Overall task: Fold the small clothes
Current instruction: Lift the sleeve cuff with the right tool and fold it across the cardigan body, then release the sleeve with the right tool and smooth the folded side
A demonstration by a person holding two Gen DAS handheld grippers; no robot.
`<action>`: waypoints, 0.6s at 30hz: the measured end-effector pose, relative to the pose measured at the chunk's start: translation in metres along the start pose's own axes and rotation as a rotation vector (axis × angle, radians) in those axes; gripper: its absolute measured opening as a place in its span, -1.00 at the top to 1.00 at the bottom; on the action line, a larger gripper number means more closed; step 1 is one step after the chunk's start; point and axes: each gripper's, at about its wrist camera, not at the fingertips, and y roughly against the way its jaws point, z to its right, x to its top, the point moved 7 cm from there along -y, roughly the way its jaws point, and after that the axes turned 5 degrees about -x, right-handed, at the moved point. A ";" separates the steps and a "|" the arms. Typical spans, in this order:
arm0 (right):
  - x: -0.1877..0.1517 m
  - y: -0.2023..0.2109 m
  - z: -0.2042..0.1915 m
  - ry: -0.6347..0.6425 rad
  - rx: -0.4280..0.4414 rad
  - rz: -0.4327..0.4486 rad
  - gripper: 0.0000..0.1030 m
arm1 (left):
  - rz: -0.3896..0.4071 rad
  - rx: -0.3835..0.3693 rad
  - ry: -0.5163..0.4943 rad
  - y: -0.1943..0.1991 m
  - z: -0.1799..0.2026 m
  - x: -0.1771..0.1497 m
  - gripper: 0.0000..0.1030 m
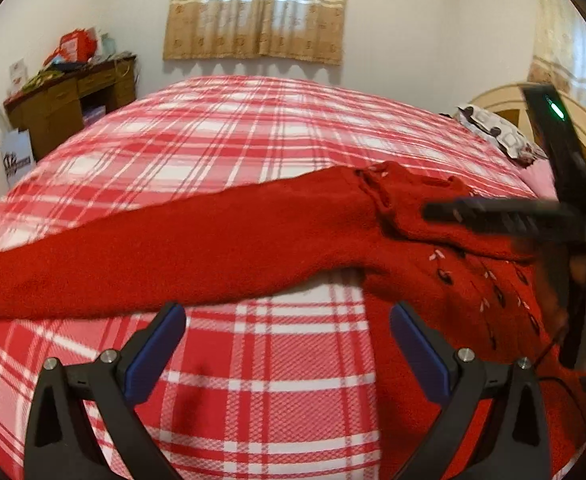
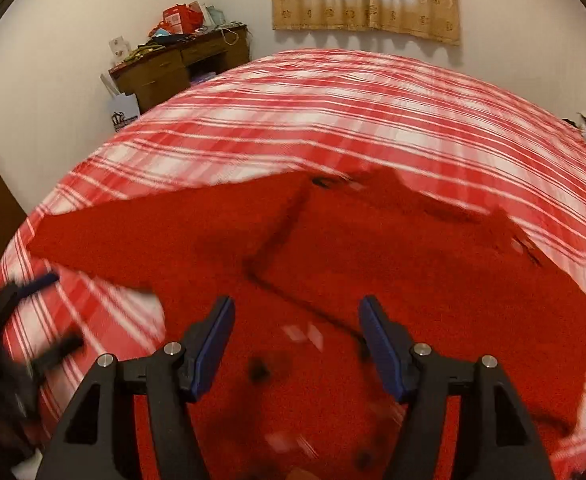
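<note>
Layout as seen from my two grippers. The sweater lies flat on the bedspread, one sleeve stretched out to the left and its body to the right. My left gripper hangs over bare bedspread just before the sleeve; my right gripper hangs over the sweater's body. Behind the bed, the desk stands at left against the wall, the curtain at centre. The pillow lies far right, before the headboard.
</note>
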 end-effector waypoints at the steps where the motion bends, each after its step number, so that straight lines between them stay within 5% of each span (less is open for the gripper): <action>1: -0.009 0.009 0.012 -0.008 -0.016 0.005 -0.27 | 0.001 -0.013 -0.011 -0.001 0.004 0.004 -1.00; 10: -0.064 0.065 0.121 -0.112 -0.229 0.098 -0.28 | -0.011 -0.101 -0.146 -0.036 0.072 0.049 -0.98; 18: -0.091 0.055 0.114 -0.118 -0.185 0.142 -0.28 | -0.121 -0.081 -0.170 -0.104 0.107 0.061 -0.38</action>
